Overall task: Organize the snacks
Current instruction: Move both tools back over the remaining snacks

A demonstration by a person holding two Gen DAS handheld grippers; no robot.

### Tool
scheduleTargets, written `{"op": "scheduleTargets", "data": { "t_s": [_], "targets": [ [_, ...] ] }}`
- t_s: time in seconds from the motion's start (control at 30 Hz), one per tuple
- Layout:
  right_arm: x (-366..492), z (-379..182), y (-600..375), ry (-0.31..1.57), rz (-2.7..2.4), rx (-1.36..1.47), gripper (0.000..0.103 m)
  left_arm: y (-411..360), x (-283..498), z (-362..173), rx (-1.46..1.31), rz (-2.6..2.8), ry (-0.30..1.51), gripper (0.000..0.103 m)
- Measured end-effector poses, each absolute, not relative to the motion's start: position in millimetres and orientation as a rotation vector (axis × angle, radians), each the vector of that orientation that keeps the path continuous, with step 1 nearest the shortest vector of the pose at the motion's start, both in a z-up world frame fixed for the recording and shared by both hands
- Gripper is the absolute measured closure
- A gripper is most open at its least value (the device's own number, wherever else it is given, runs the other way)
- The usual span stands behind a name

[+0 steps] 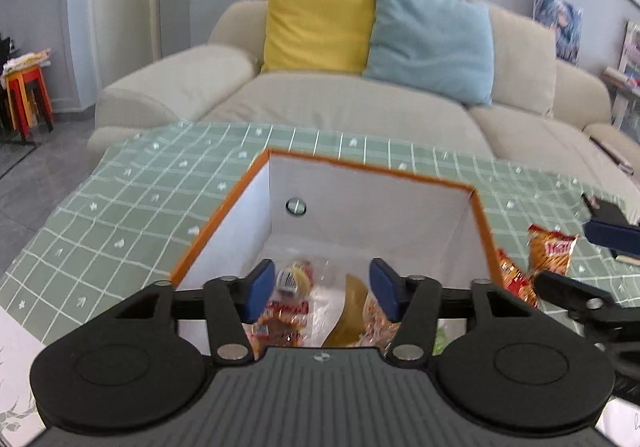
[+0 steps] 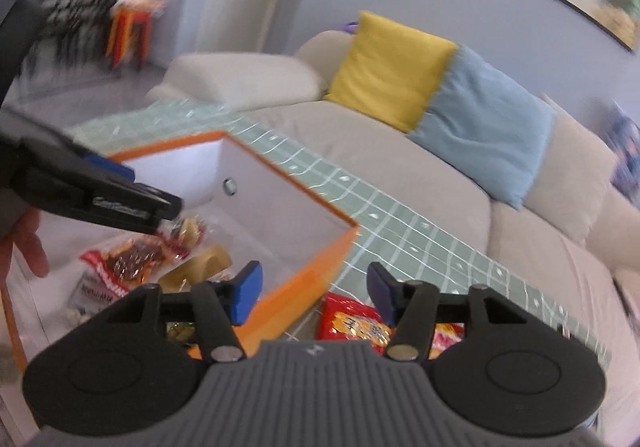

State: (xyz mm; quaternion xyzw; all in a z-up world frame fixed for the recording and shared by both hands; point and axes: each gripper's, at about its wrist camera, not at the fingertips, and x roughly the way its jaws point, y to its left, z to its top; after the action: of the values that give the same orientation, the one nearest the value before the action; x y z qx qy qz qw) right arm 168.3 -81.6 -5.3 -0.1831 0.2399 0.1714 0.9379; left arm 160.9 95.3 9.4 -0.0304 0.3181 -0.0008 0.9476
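An orange-rimmed box [image 1: 404,172] with white inner walls stands on the green checked tablecloth [image 1: 132,199]. Several snack packets [image 1: 292,311] lie inside it. My left gripper [image 1: 322,289] is open and empty, just above the box's near side over the packets. It also shows in the right wrist view [image 2: 120,199]. My right gripper [image 2: 314,293] is open and empty, over the box's right rim [image 2: 304,279] and a red snack bag [image 2: 352,323] on the cloth beside the box. An orange-red snack bag [image 1: 550,249] also lies right of the box.
A beige sofa [image 1: 340,103] with a yellow cushion [image 1: 318,21] and a blue cushion [image 1: 432,39] stands behind the table. Red and orange stools [image 1: 26,95] stand at the far left. The table's far edge runs along the sofa.
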Motion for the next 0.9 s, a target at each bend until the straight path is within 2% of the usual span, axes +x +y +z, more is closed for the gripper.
{"op": "scheduleTargets", "data": {
  "t_s": [0.07,0.13,0.2,0.47,0.6,0.7,0.87,0.9],
  "targets": [
    [160,-2,-95,0.489,0.320,-0.322,0.042,95,156,12,-0.075,-0.006,0.622,0.051],
    [152,0,-108,0.491,0.297,-0.282,0.041,96,152,14,-0.098,-0.024,0.608,0.054],
    [144,2,-121,0.497,0.278,-0.241,0.036,94,147,16,-0.122,-0.045,0.597,0.055],
    [115,-9,-168,0.546,0.154,-0.073,0.036,56,117,31,-0.039,-0.077,0.437,0.057],
    [107,-19,-187,0.585,0.093,-0.025,0.036,28,102,35,-0.004,-0.155,0.436,0.056],
    [104,-29,-201,0.631,0.087,0.005,0.037,4,96,34,0.006,-0.231,0.486,0.053],
    [106,-46,-222,0.725,0.055,0.070,0.037,-35,94,22,0.046,-0.336,0.593,0.035],
    [107,-49,-226,0.745,0.039,0.081,0.037,-40,94,19,0.051,-0.344,0.610,0.035]
  ]
}}
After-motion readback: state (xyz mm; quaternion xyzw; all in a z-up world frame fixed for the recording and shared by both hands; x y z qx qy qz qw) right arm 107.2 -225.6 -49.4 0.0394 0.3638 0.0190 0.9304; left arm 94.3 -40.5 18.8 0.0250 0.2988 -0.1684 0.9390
